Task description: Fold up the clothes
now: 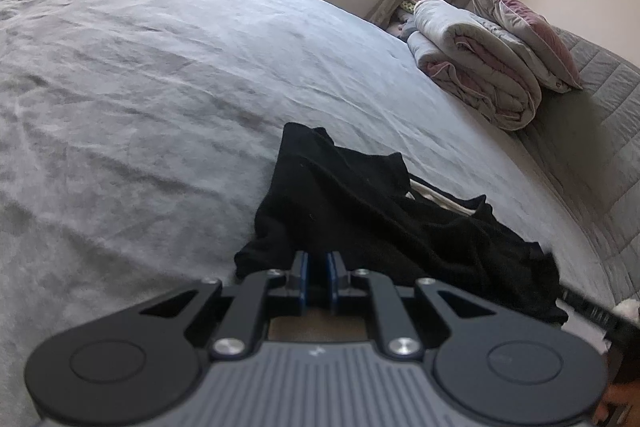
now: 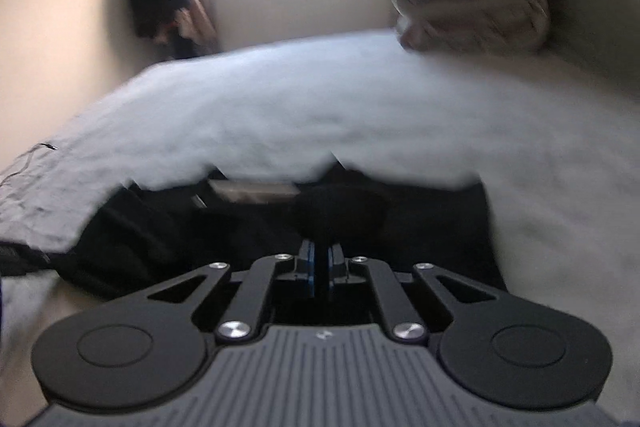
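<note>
1. Your left claw (image 1: 318, 259) was nearly closed, a small gap showing, black garment (image 1: 360, 219) at its tips; grip unclear.
2. Your right claw (image 2: 320, 251) clenched a bunched fold of it.
3. The garment lay crumpled on the grey bed (image 1: 160, 87), folded quilt (image 1: 476, 67) at two o'clock.

Black garments: one (image 1: 360, 211), lying on the bed (image 1: 160, 87)
Folded quilts: one (image 1: 476, 63), at the bed's far corner
Pillows: one (image 1: 524, 27), behind the quilt
Grippers: two (image 1: 318, 259) (image 2: 320, 251)

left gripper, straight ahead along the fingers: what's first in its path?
The black garment, directly ahead of the left gripper; its fingers look nearly closed at the cloth's near edge, though contact is unclear.
</note>
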The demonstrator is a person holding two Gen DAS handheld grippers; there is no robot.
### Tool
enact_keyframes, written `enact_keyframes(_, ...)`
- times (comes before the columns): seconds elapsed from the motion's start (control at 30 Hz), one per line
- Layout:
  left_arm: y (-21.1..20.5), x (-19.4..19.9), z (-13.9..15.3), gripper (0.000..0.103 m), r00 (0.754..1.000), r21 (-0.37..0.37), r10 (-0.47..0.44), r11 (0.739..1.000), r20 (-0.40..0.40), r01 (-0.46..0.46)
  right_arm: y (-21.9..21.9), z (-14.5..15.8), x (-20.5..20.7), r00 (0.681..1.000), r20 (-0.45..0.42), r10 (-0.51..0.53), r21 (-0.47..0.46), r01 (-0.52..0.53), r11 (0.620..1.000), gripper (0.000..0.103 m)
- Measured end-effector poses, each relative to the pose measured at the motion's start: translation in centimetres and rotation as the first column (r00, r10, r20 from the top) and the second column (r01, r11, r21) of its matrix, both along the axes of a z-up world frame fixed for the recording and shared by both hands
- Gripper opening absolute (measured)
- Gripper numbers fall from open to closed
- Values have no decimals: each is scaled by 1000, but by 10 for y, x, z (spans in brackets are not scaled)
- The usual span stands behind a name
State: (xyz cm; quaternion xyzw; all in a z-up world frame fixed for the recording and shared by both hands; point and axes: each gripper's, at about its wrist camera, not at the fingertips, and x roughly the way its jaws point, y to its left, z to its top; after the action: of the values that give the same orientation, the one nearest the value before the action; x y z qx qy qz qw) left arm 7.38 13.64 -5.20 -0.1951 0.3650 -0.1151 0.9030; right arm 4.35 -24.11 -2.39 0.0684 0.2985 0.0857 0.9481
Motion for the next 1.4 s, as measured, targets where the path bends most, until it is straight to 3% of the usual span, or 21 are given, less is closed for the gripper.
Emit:
enact_keyframes(0.07,-1,0,-1,10,1000,3,-3,1000,-9,3,-10,-8,-6,999,-39,-4,22,5,1000,6)
enact_keyframes(0.23,0,1,-1,10,1000,-4,-8,1000,-25,8,-30,1,-23,999,-45,21,43,-19,999,24)
enact_keyframes(0.3,3,2,0,10,999,-20,-11,1000,-33,11,-37,8,-29,998,-47,33,48,-30,998,46)
enact_keyframes(0.33,4,2,0,10,999,-32,-13,999,-38,11,-41,11,-30,998,-41,37,56,-35,998,50)
enact_keyframes(0.47,12,3,0,11,999,-102,-5,995,-49,0,-55,18,-13,1000,-11,18,126,-16,992,52)
enact_keyframes(0.67,14,0,7,11,1000,-144,-3,990,21,6,-47,4,32,999,-39,0,61,2,998,52)
enact_keyframes(0.77,16,-2,12,11,998,-158,-6,987,69,17,-41,-5,45,999,-44,1,11,-1,1000,48)
enact_keyframes(1.0,18,0,11,11,998,-160,-4,987,69,15,-20,-7,32,998,44,36,-165,-29,986,5)
enact_keyframes(1.23,11,-1,8,11,996,-156,-24,987,82,37,-19,43,13,969,244,39,-209,13,978,5)
enact_keyframes(1.4,0,2,3,11,996,-139,-67,987,64,76,-39,44,21,974,226,3,-213,47,976,5)
